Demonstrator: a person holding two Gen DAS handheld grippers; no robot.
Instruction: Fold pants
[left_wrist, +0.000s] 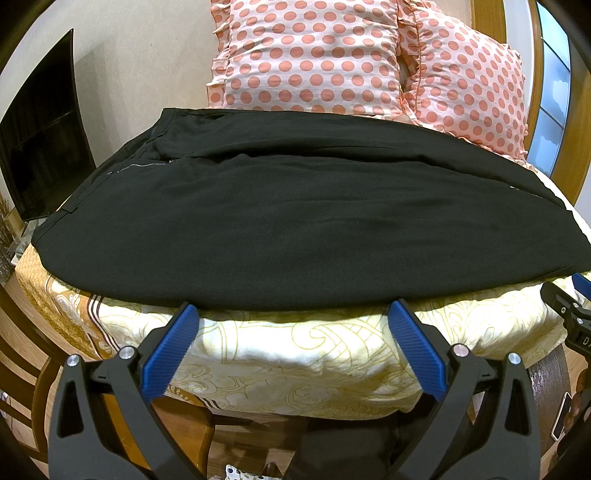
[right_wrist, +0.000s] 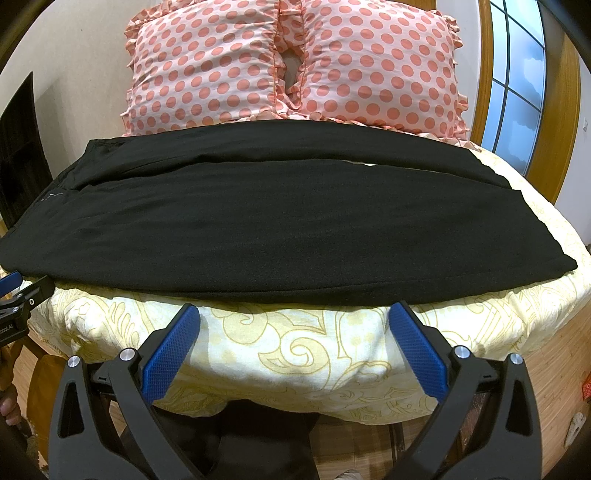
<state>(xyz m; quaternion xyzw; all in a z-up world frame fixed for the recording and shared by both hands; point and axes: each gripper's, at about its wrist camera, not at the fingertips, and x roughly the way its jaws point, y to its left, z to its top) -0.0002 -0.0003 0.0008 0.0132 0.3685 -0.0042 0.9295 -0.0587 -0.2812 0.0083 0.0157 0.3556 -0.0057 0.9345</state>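
Pants (left_wrist: 295, 221) on bed (left_wrist: 295, 354), before pillows (left_wrist: 310, 55)

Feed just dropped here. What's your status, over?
Left gripper, right gripper open, empty. Black pants flat across bed. Nothing blocking.

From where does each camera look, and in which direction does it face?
Left wrist: on the left gripper, at the bed's near edge, facing the pants and pillows; right gripper at the right edge.
Right wrist: on the right gripper, facing likewise.
Shared: pants, pillows, bed.
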